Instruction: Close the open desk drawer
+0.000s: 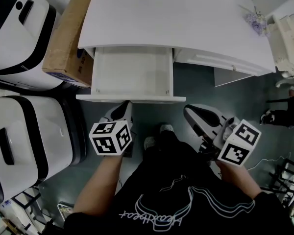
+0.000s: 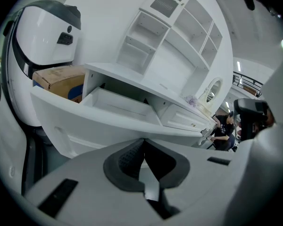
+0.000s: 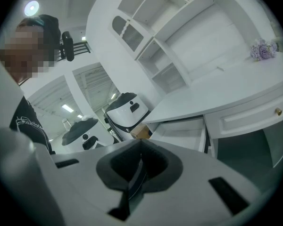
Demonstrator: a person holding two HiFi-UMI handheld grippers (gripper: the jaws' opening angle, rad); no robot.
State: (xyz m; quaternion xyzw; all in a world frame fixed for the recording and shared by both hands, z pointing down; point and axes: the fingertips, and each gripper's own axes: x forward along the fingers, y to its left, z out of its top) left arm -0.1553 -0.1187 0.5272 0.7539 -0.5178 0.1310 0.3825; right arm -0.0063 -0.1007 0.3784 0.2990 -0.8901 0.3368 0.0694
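The white rectangular desk drawer (image 1: 132, 98) stands pulled out from under the white worktop (image 1: 186, 18). The left gripper (image 1: 123, 107) hovers just beside the drawer's front edge, fingers together on nothing. The right gripper (image 1: 190, 112) sits off to the right, fingers likewise together and empty.

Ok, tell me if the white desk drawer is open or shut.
Open. The white desk drawer is pulled out from under the white desktop, with its bare inside showing.

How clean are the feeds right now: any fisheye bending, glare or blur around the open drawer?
Head view: even light, sharp, the drawer reads clearly with no glare. Left gripper view: strong fisheye bows its front edge, and the left gripper close to the lens looks soft. Right gripper view: same bending, dark round border, one ceiling lamp flares at top left.
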